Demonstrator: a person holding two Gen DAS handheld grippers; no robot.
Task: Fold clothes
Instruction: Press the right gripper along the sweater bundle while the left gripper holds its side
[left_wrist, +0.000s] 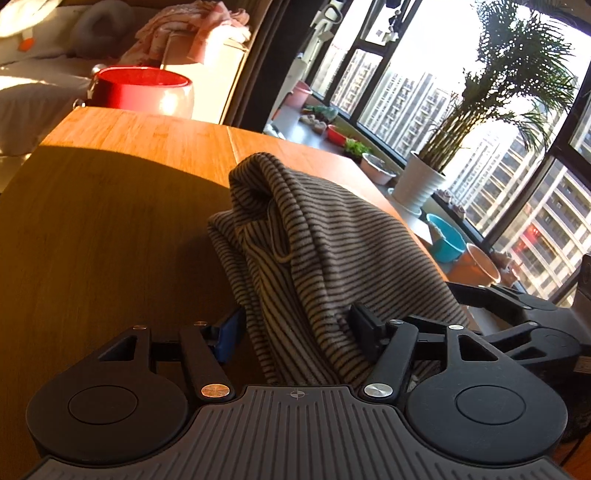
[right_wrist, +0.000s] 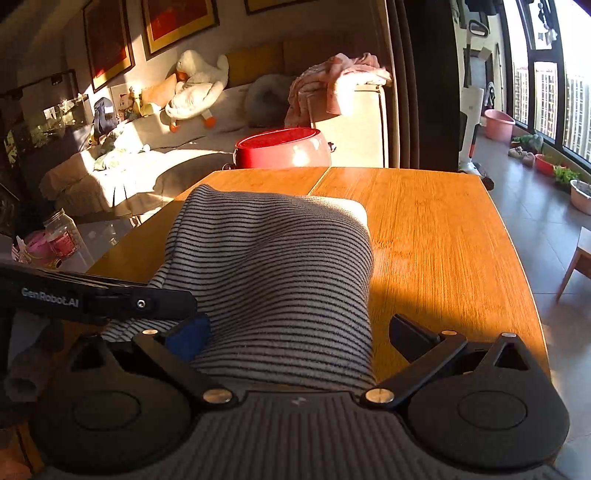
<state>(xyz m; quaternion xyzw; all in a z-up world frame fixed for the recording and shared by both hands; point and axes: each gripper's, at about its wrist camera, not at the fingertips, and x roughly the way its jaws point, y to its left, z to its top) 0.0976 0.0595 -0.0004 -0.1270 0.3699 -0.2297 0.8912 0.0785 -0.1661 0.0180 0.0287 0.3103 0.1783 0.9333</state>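
Striped grey-and-black knit fabric, a soft garment (left_wrist: 325, 251), lay heaped on the orange-brown wooden table (left_wrist: 110, 221), bunched into a tall rumpled mound with a drawstring loop hanging from a fold near its top. In the left wrist view the garment ran down between the two fingers of the left gripper (left_wrist: 295, 328); the black right-hand finger (left_wrist: 364, 325) sat against the cloth and the blue-padded finger (left_wrist: 229, 332) stood just beside its other edge, so the jaws were spread around the bundle, though whether they actually pinched it could not be told. The right gripper (right_wrist: 295, 339) showed in its own view with the same striped cloth (right_wrist: 273, 266) draped between its fingers; the blue pad (right_wrist: 192, 336) touched the fabric on one side, while the black finger (right_wrist: 410, 336) stood clear of it over bare wood, so those jaws were apart. The black arm of the left gripper (right_wrist: 110, 299) crossed the lower left of that view, next to the cloth. Beyond the far edge of the table stood a round red tub (right_wrist: 284, 147), and behind it a pale sofa (right_wrist: 147, 155) carrying a white plush goose (right_wrist: 199, 88) and a pink blanket (right_wrist: 332, 81). A potted palm in a white ribbed pot (left_wrist: 421, 184) stood by the windows.
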